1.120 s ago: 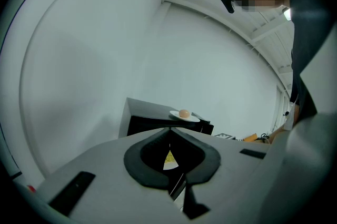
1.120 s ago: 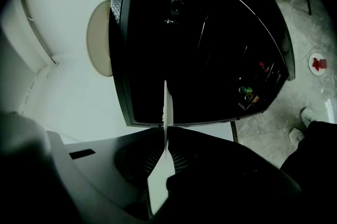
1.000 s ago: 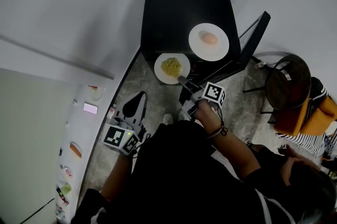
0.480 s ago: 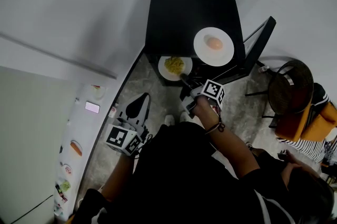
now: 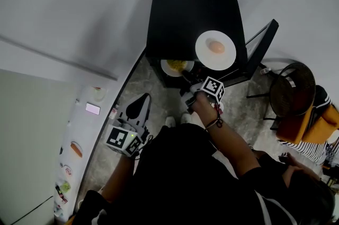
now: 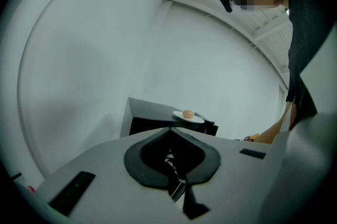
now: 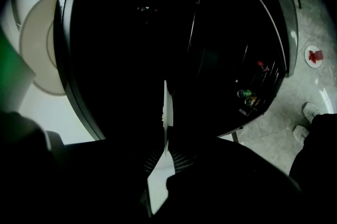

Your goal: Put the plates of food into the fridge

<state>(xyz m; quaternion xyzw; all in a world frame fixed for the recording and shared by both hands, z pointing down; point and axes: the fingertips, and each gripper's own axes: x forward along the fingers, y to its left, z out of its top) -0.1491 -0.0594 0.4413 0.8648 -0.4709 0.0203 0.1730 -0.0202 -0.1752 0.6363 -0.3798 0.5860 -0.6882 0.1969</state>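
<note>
A small black fridge (image 5: 193,12) stands ahead with its door (image 5: 260,45) swung open to the right. On its top sits a white plate with a round pinkish food (image 5: 215,47), also in the left gripper view as the plate (image 6: 188,116). My right gripper (image 5: 186,74) is shut on the rim of a white plate of yellow food (image 5: 175,66), which is half hidden under the fridge's top. In the right gripper view this plate (image 7: 165,107) shows edge-on inside the dark interior, between my right gripper's (image 7: 164,144) jaws. My left gripper (image 5: 139,107) hangs low at the left, shut and empty.
A white surface with several small food-like items (image 5: 77,150) runs along the left. A round dark stool (image 5: 288,81) and an orange chair (image 5: 310,115) stand at the right. Another person (image 5: 296,163) is at the bottom right. Grey stone floor (image 5: 159,97) lies before the fridge.
My right gripper has carried the yellow-food plate forward, from in front of the fridge to partly under its top. The left gripper has barely moved.
</note>
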